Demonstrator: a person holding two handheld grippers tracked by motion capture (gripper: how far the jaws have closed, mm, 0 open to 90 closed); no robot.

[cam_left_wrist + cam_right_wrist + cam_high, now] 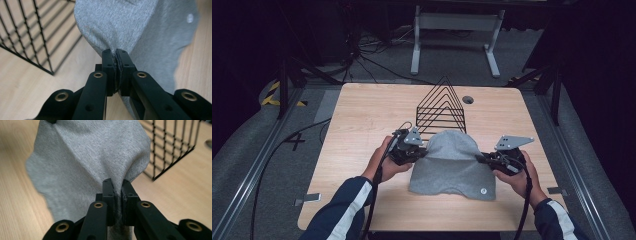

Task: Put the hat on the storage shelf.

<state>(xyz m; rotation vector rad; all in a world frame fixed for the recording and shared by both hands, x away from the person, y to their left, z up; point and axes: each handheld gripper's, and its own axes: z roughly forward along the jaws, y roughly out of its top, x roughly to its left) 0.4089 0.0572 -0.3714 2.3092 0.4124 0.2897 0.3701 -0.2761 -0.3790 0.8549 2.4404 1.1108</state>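
Table (362, 130): light wood, bearing everything here; the landmark below is the wire rack.
Wire rack (442, 107): black, triangular frames, standing at the far middle of the table.
Grey garment (452, 162): just on the person's side of the rack, its far fold touching or nearly touching the rack's near frame; a small round pale mark sits at its near right corner. Its upper part is lifted between the two grippers while the lower hem lies on the wood.
Long axis: the held edge runs left to right, parallel with the rack's near frame.
Left gripper (417, 150): near the rack's near left foot, jaws pinched tight on a fold of the garment's left edge (117, 50).
Right gripper (484, 159): farther from the rack, off its near right corner, jaws clamped on a bunch of the right edge (117, 182).
Key relation: the cloth hangs between the fingers and the rack lies beyond it, so the left hand looks nearer the rack; any move onto the frames probably goes away from the person.
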